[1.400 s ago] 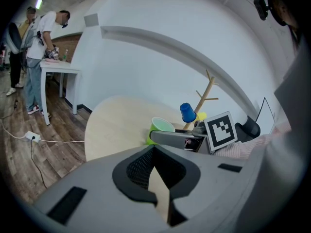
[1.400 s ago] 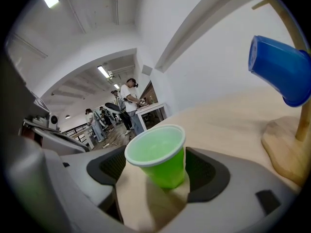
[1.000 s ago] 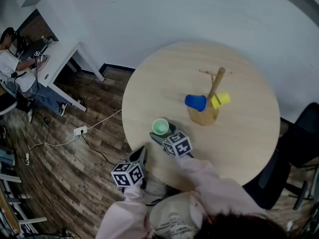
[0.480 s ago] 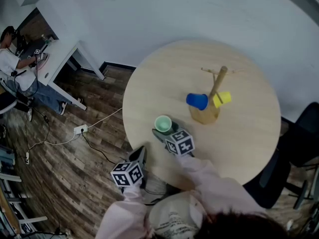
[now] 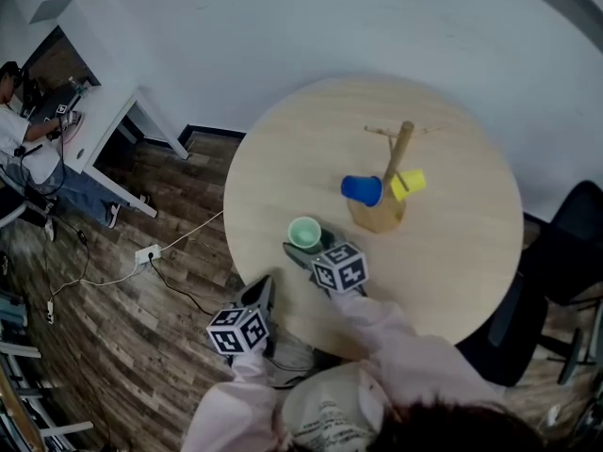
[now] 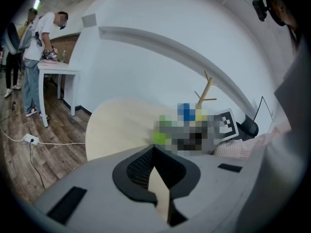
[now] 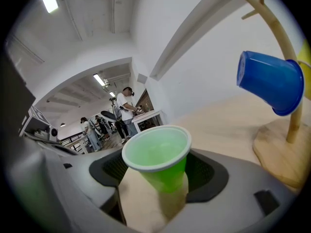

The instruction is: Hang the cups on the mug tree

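Green cup (image 7: 156,155), lower centre, seemingly gripped by just-closed right gripper (image 7: 155,194); left gripper (image 6: 158,191) shut, empty; lifting to mug tree (image 7: 278,152) at right required.

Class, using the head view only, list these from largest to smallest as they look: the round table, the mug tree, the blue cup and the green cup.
1. round table
2. mug tree
3. blue cup and green cup: they look about alike, so no ranking between them.
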{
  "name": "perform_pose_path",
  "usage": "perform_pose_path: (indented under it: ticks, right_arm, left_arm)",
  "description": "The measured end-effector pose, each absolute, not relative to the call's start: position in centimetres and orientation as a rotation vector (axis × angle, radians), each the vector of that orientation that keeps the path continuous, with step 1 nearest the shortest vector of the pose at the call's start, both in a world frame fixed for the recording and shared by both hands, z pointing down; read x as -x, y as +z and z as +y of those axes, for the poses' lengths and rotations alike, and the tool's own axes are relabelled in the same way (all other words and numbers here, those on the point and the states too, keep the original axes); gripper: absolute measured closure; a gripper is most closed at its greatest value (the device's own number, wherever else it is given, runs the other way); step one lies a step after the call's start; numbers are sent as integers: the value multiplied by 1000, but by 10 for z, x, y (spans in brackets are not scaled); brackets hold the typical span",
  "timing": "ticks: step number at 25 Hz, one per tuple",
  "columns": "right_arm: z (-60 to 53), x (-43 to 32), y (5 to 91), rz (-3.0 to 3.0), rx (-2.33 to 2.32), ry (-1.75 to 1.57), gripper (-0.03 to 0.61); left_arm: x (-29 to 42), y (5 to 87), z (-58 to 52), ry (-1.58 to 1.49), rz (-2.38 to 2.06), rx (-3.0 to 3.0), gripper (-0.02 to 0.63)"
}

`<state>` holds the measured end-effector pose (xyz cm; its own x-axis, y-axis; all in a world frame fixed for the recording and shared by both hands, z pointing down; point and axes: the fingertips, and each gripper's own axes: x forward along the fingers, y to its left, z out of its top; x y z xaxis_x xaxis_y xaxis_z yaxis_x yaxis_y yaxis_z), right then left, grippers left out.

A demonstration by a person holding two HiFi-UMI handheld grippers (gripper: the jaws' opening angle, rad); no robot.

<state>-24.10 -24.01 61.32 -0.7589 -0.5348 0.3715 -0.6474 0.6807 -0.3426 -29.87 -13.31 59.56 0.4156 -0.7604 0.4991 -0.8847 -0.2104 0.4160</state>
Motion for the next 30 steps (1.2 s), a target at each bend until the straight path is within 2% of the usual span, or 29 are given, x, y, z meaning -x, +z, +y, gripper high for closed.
perform_pose_path:
  ticks: [30]
  right_arm:
    - [-251,231,493,-2889,-958,746,238]
  left_arm:
    - [275,484,-175,79,-1408,-2310,609]
